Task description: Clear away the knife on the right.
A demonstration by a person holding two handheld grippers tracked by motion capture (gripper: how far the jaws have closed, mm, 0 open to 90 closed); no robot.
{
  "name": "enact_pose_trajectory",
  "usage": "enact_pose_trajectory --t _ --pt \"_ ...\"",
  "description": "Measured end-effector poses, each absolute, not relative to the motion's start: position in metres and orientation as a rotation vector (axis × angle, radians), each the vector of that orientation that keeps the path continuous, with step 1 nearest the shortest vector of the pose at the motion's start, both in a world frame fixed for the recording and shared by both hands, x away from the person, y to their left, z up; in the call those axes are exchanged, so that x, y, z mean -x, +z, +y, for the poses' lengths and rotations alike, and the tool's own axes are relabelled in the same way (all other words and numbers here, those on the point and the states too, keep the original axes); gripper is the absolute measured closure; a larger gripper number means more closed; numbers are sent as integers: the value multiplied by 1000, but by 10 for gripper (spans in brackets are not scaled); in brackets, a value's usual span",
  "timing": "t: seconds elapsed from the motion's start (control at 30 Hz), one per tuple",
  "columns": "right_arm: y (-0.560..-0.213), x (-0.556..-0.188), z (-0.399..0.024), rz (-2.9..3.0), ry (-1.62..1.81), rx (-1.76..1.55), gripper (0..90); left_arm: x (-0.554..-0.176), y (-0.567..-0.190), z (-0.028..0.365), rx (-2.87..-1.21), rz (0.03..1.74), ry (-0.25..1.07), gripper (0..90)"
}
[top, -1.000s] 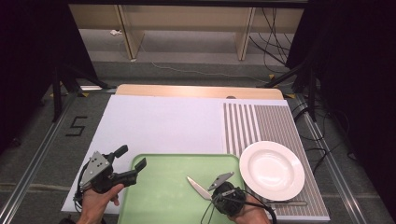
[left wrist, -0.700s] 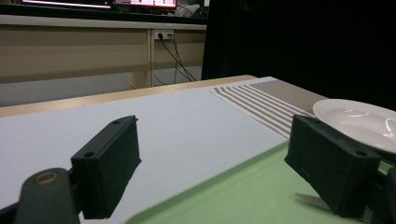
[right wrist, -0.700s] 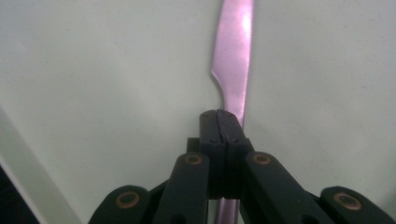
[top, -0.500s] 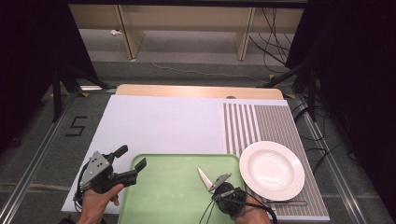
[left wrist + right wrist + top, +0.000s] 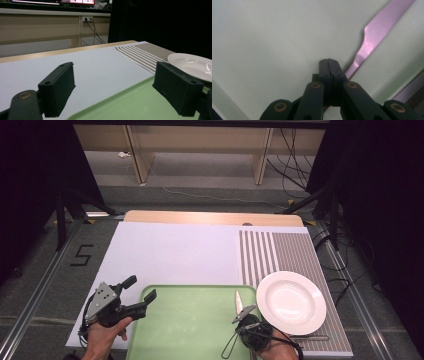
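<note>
Jaws of right gripper (image 5: 239,316) have swung the knife (image 5: 238,301) upright.

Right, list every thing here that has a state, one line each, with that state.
Left tongs: open, nothing between the jaws, at the tray's left edge.
Right tongs: shut on the knife's handle.
Knife: held, blade pointing away over the tray.
Plate: empty, upright on the striped mat.
Tray: flat on the table, bare of food.
</note>
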State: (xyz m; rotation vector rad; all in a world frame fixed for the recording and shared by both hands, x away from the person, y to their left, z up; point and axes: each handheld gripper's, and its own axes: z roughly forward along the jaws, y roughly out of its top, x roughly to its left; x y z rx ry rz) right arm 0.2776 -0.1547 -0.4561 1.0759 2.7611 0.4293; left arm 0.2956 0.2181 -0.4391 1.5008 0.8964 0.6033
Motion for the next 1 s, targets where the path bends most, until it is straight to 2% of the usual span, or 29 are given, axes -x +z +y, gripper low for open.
enact_pose_trajectory --t 1.0 --pt "-455 -273 -185 2754 435 -1181 900 -296 -439 218 -1502 899 606 163"
